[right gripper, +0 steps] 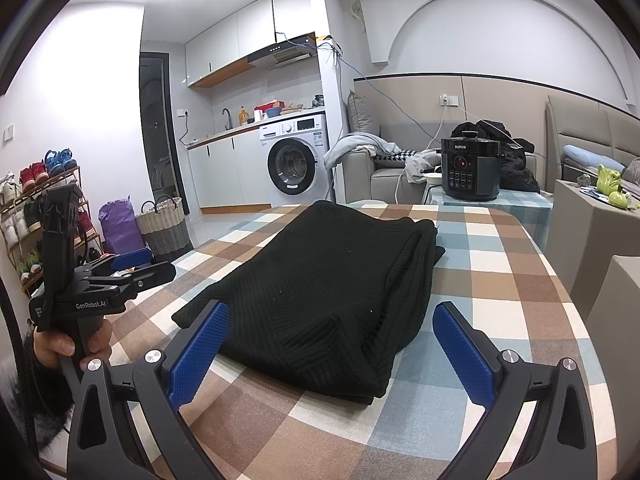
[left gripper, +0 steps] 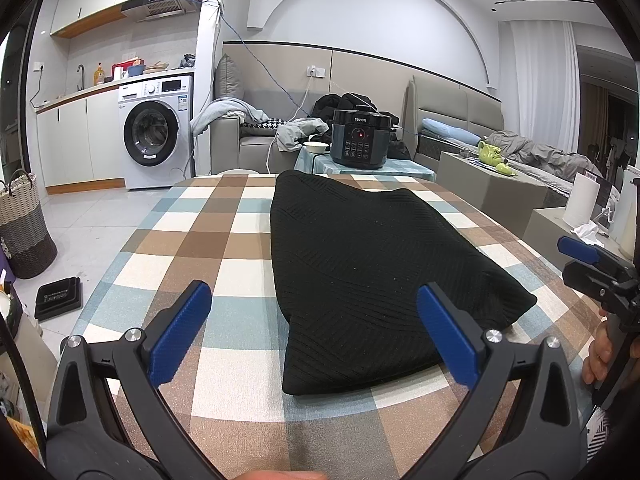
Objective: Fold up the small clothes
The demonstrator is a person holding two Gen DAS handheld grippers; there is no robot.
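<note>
Black gripper frames, textured blue fingers [right gripper: 200, 356], silver screws, white "GenRobot.AI" lettering, bare skin.

Black ribbed knit garment [left gripper: 372, 264] on brown, blue and cream checked tablecloth [left gripper: 208, 240].

— What carries everything here?

— A table [left gripper: 224, 248] under a checked cloth of brown, blue and cream squares, rounded at its far edge.

— And what lies on it?

— One black knitted garment [left gripper: 372, 264], folded flat into a thick stack. It runs down the middle from the far edge toward the near one, its layered side edges showing in the right wrist view.
</note>
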